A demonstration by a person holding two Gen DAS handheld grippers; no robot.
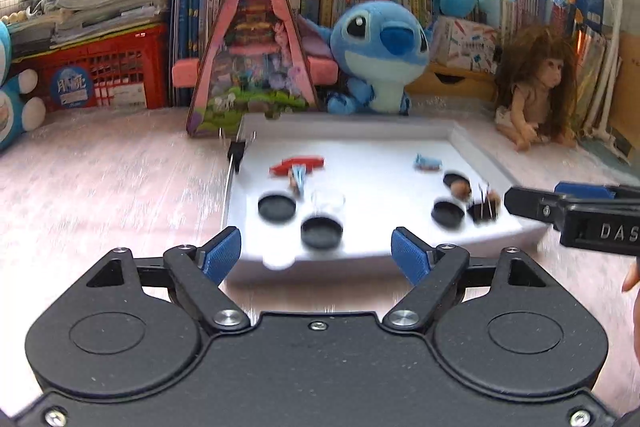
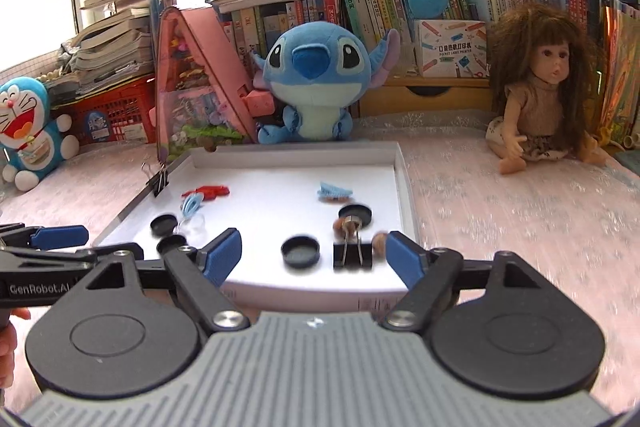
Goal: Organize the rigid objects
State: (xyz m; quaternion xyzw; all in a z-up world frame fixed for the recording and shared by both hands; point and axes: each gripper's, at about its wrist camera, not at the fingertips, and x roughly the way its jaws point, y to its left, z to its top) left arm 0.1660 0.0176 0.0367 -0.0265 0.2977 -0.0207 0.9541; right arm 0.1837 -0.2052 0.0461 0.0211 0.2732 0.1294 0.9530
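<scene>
Tray (image 2: 402, 167) holds lids (image 2: 300, 251), binder clip (image 2: 352, 254), hair clips (image 2: 335, 191).

The right gripper (image 2: 314, 253) hangs wide apart over the white tray (image 2: 402, 183) (small items inside, somewhat blurred).

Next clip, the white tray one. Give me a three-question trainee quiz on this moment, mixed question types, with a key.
1. True or false: the left gripper holds a round black lid.
2. Multiple choice: in the right wrist view, the large black binder clip lying in the shallow white tray is (A) beside the red clip at the back, (B) near the front edge, just right of a round black lid, (C) outside the tray.
3. Fill in: the small black binder clip is clipped to the tray's ____ wall, as the picture shows it.

Key: 1 false, its blue fingers stand apart with nothing between them. 2 B. 3 left.
</scene>
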